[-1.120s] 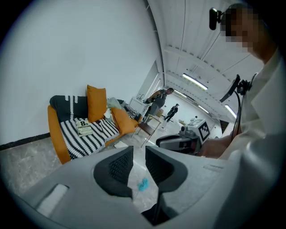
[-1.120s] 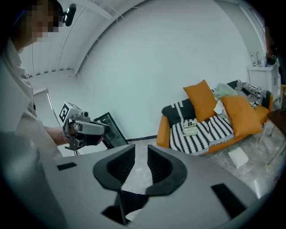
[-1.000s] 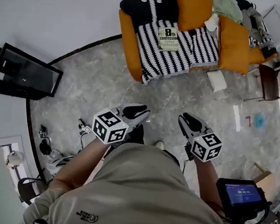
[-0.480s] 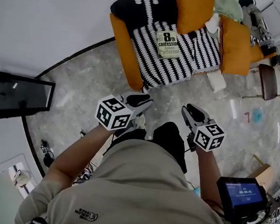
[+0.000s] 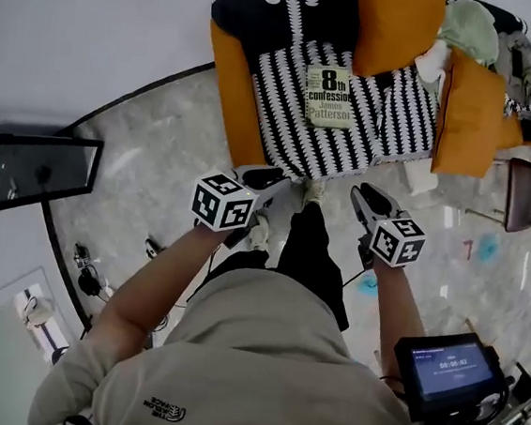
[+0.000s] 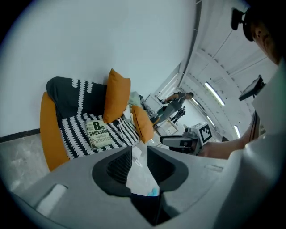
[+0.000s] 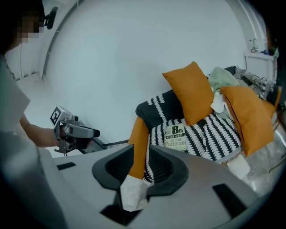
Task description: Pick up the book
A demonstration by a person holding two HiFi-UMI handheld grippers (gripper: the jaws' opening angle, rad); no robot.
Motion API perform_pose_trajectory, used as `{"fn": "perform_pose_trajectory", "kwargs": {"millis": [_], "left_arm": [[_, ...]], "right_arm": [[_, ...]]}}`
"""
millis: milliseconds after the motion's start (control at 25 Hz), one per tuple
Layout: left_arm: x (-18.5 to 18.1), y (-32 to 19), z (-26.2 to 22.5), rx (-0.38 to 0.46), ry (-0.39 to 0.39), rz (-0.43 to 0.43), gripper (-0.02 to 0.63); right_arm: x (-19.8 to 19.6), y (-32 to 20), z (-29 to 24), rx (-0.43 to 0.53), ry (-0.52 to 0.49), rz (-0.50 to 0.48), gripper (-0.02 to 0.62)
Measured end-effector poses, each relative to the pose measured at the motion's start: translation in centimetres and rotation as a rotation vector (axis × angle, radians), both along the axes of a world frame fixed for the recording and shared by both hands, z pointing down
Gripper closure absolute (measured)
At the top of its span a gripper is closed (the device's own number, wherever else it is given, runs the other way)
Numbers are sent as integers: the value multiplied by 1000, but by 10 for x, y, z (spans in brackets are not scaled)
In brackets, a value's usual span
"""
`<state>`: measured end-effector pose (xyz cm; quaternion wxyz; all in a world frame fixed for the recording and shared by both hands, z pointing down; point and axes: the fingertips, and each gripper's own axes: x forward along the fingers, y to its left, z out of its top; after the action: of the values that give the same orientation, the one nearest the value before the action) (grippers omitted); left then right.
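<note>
The book [image 5: 330, 96], pale green with "8th confession" on its cover, lies flat on the striped seat of the armchair [image 5: 229, 90]. It also shows in the left gripper view [image 6: 99, 133] and the right gripper view [image 7: 176, 136]. My left gripper [image 5: 263, 177] hangs over the floor just short of the seat's front edge, its jaws opening with nothing between them. My right gripper [image 5: 371, 198] is level with it at the right, also opening and empty. Both point at the armchair, apart from the book.
Two orange cushions [image 5: 396, 22] [image 5: 468, 110] lean at the seat's back and right, with pale cloth [image 5: 468, 32] behind. A black screen [image 5: 24, 172] stands at the left, a brown chair [image 5: 522, 191] at the right. A white block [image 5: 422, 179] lies on the marble floor.
Both grippers have moved forward to the armchair's front edge and dropped a little. The person has stepped closer, so the book sits nearer. Both pairs of jaws stand slightly wider.
</note>
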<state>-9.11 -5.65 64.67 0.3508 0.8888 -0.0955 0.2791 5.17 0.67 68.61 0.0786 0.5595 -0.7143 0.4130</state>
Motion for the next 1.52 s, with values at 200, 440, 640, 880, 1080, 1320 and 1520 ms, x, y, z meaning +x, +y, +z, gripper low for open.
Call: {"fn": "perform_pose_trajectory", "kwargs": {"millis": [200, 440, 640, 880, 1080, 1320, 1520], "left_arm": [[42, -9, -7, 5, -58, -66, 520], [43, 61, -89, 30, -95, -61, 514], [44, 58, -85, -8, -140, -92, 488], [40, 52, -126, -43, -124, -182, 463], [55, 27, -106, -83, -120, -236, 454], [73, 5, -82, -85, -119, -227, 452], [87, 2, -62, -125, -111, -221, 449]], "right_arm": [[42, -10, -10, -58, -2, -73, 484], [52, 61, -106, -92, 61, -95, 472], [60, 47, -117, -106, 46, -94, 461], [66, 35, -171, -96, 47, -63, 448], [86, 14, -154, -115, 17, -32, 443], [84, -13, -133, -118, -8, -34, 439], [84, -16, -115, -129, -28, -35, 439]]}}
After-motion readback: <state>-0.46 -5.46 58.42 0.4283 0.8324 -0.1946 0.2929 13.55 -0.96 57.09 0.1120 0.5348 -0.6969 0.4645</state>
